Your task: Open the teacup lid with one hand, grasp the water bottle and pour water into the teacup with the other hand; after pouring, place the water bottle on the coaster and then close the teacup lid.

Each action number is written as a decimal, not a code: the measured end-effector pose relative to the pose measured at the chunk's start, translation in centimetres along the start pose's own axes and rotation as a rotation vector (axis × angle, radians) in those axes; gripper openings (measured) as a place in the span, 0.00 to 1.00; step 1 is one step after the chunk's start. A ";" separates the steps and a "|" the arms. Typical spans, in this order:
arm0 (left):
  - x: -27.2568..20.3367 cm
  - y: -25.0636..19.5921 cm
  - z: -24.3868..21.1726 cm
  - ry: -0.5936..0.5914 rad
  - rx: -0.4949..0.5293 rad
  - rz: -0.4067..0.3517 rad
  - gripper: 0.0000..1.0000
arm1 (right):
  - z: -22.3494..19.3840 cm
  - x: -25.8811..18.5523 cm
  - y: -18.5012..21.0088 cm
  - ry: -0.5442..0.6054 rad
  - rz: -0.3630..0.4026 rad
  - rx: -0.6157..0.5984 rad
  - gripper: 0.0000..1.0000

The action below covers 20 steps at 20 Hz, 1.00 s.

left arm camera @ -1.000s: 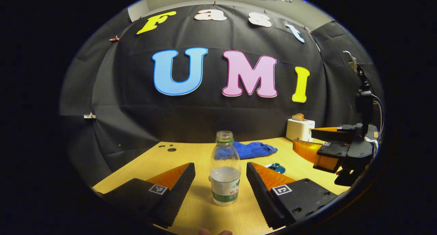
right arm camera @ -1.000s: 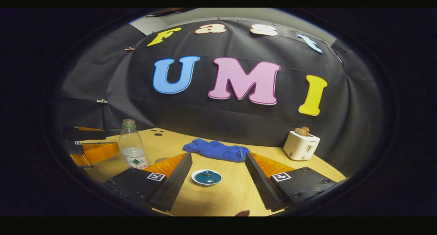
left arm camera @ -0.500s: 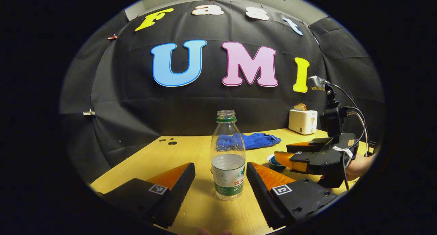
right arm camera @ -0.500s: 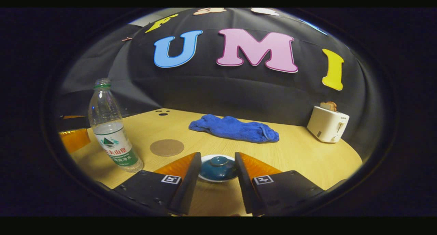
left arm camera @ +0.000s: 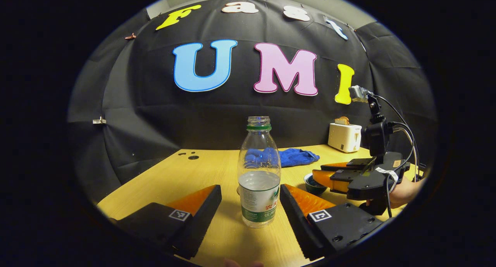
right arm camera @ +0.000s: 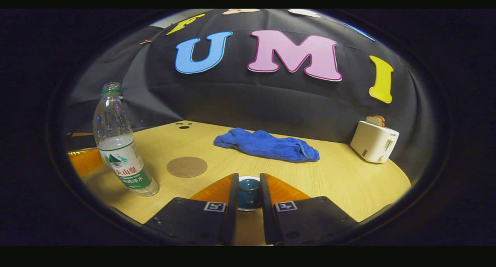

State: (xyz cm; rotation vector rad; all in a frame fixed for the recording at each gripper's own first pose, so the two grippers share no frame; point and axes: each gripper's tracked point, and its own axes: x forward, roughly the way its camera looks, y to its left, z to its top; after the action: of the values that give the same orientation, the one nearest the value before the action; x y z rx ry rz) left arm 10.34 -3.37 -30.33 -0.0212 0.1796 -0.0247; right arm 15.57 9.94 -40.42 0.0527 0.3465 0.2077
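A clear water bottle [left arm camera: 259, 181], capless and about a third full, stands upright on the wooden table between the fingers of my left gripper [left arm camera: 250, 188], which is open with a gap on each side. The bottle [right arm camera: 120, 158] stands at the left in the right gripper view, with a round brown coaster [right arm camera: 187, 166] just to its right. My right gripper [right arm camera: 248, 178] has closed onto the dark blue teacup lid [right arm camera: 248, 191], both fingers against its knob. In the left gripper view that gripper [left arm camera: 319, 173] sits over the teacup [left arm camera: 312, 182].
A crumpled blue cloth [right arm camera: 267, 145] lies toward the back of the table [right arm camera: 348, 178]. A white toaster [right arm camera: 374, 141] with bread in it stands at the back right. A hand [left arm camera: 403, 189] holds the right gripper. Small holes [right arm camera: 182, 125] mark the table's far left.
My right gripper came down over the teacup and its fingers narrowed from wide apart onto the lid's knob. My left gripper moved closer to the bottle and stayed open.
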 end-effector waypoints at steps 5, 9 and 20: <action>1.0 -0.8 -0.2 0.007 0.004 -0.016 0.95 | 4.1 -1.4 -1.4 -0.083 -0.022 0.018 0.31; 2.0 -1.0 -0.8 0.014 0.004 -0.011 0.95 | 6.4 -3.5 -4.5 -0.130 -0.062 0.004 0.31; 4.8 -0.8 -2.0 0.035 -0.005 0.033 0.77 | 4.0 -7.8 -10.2 -0.089 -0.154 0.000 0.36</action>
State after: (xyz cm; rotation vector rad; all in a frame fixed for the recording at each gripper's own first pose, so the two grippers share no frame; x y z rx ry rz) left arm 14.69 -4.35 -33.12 -0.0229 0.2152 0.0085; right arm 11.73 -1.76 -34.94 0.0350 0.2608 0.0524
